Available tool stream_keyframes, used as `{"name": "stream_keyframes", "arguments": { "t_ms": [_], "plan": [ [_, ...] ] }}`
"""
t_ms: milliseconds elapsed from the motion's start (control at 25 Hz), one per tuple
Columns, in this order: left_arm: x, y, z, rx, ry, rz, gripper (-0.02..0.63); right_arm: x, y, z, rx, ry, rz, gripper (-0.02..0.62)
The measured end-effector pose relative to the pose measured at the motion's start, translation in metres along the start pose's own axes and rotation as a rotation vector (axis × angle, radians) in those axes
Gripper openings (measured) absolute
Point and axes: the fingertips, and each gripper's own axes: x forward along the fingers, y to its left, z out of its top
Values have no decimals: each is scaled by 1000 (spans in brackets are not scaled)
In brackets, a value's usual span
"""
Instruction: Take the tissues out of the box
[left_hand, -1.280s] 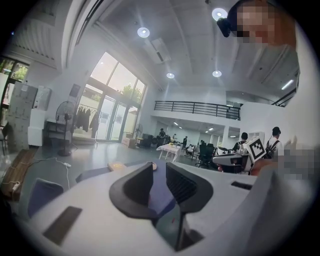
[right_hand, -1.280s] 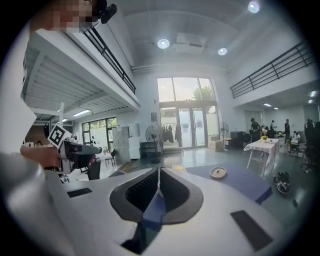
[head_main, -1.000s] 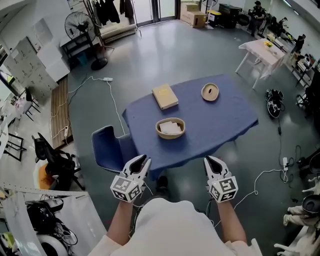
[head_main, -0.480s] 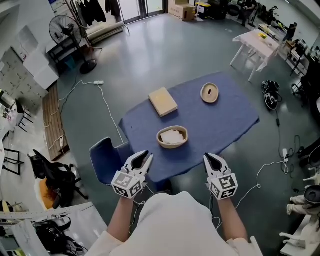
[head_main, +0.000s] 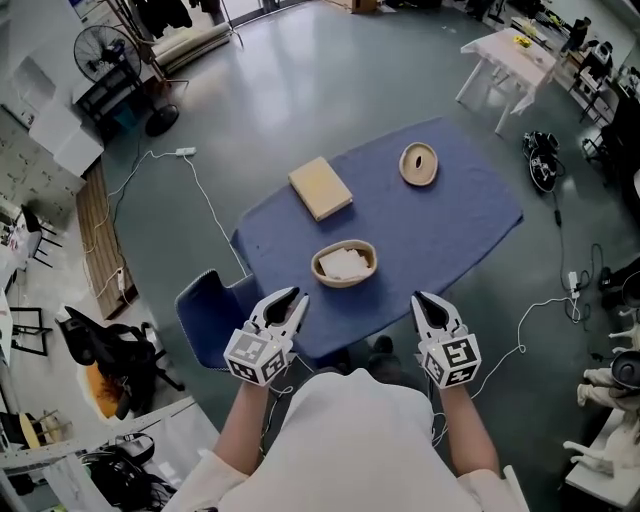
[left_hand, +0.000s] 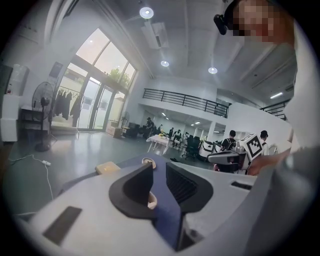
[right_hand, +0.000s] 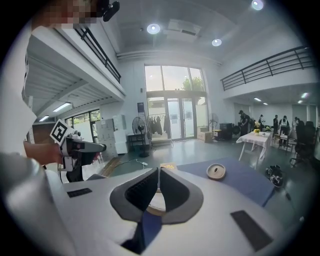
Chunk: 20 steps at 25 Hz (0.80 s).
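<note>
On the blue-clothed table (head_main: 450, 230) lies a flat tan tissue box (head_main: 320, 188) at the far left. A woven bowl (head_main: 344, 263) near the front edge holds white tissues. A round wooden disc with a slot (head_main: 419, 164) sits at the far right. My left gripper (head_main: 290, 297) hovers just short of the table's front edge, its jaws a little apart and empty. To the right of the bowl, my right gripper (head_main: 424, 299) has its tips together and holds nothing. The left gripper view shows the left gripper (left_hand: 159, 167) aimed at the box (left_hand: 107, 167). In the right gripper view, the right gripper (right_hand: 158, 170) points toward the disc (right_hand: 216, 171).
A blue chair (head_main: 212, 312) stands at the table's near left corner, beside my left gripper. Cables and a power strip (head_main: 184, 152) lie on the grey floor. A fan (head_main: 100, 48) stands far left, a white table (head_main: 510, 52) far right.
The table has drawn nearer, and both grippers now hang close to its front edge. The jaws look the same as before.
</note>
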Motion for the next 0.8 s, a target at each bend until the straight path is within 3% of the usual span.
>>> {"name": "stream_keyframes", "arguments": {
  "t_ms": [480,800],
  "plan": [
    [61,-14,-18,-24,57,47,91,28,-50,-15,42,50,81,37],
    [123,-7,-48,21,169,23,98,46,-81,-31,56,101,106,35]
  ]
}}
